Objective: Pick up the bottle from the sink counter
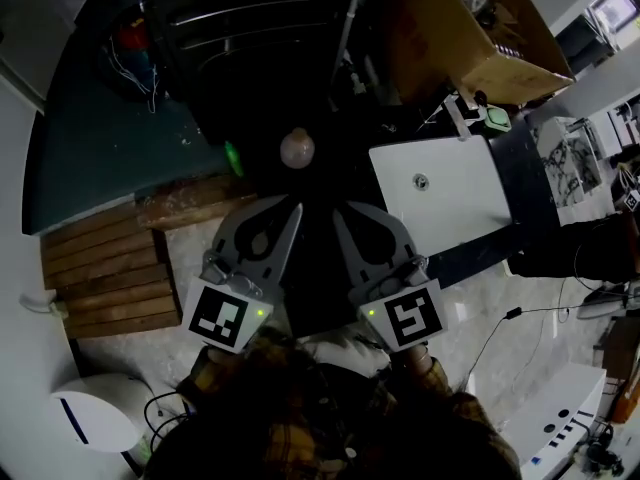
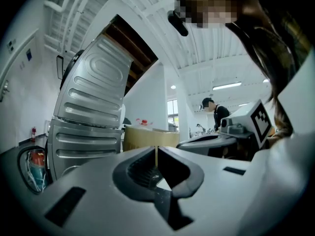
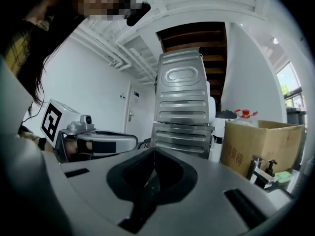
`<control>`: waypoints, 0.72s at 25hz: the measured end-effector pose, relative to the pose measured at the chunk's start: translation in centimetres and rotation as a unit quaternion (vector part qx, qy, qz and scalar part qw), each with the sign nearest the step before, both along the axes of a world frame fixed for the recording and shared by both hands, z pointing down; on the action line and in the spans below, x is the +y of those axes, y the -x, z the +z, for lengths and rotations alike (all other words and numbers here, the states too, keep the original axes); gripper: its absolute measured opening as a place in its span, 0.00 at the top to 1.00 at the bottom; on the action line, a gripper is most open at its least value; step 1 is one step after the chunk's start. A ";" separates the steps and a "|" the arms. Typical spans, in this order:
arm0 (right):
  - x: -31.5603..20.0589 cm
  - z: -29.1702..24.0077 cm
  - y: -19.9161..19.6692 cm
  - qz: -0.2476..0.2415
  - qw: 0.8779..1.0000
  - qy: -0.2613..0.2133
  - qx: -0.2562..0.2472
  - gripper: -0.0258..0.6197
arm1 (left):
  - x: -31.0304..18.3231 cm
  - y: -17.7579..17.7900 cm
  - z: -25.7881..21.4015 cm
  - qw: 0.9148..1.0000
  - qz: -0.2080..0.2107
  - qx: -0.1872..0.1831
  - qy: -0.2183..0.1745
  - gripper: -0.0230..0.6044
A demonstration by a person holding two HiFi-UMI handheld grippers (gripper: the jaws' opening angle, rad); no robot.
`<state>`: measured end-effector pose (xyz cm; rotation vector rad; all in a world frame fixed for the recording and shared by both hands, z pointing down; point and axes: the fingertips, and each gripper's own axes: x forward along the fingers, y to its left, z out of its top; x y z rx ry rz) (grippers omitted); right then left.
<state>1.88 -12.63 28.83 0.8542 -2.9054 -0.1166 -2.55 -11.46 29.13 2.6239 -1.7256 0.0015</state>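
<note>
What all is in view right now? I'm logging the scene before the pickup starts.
sink counter: one, white, right of the grippers
cardboard box: one, brown, behind the sink counter
red-capped container: one, clear, behind the box
ribbed metal units: two stacked, silver, straight ahead
wooden planks: one stack, brown, lower left
left gripper: one, grey, jaws shut, empty
right gripper: one, grey, jaws shut, empty
</note>
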 end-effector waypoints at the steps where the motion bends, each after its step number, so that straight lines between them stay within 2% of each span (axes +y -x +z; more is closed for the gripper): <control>1: -0.7 0.0 0.0 -0.004 1.000 0.001 0.000 0.93 | -0.6 0.0 0.2 1.000 -0.006 0.001 0.003 0.92; 7: -3.3 0.5 -0.1 -0.036 0.999 0.007 -0.004 0.93 | -4.0 0.3 2.0 0.999 -0.044 0.010 0.024 0.92; 11: -4.3 2.1 -0.4 -0.053 0.998 0.035 0.007 0.93 | -5.1 0.8 2.6 0.998 -0.061 0.009 0.029 0.92; 18: -5.7 3.2 0.8 -0.039 0.997 0.060 0.002 0.93 | -5.9 1.7 3.3 0.998 -0.047 -0.009 0.043 0.92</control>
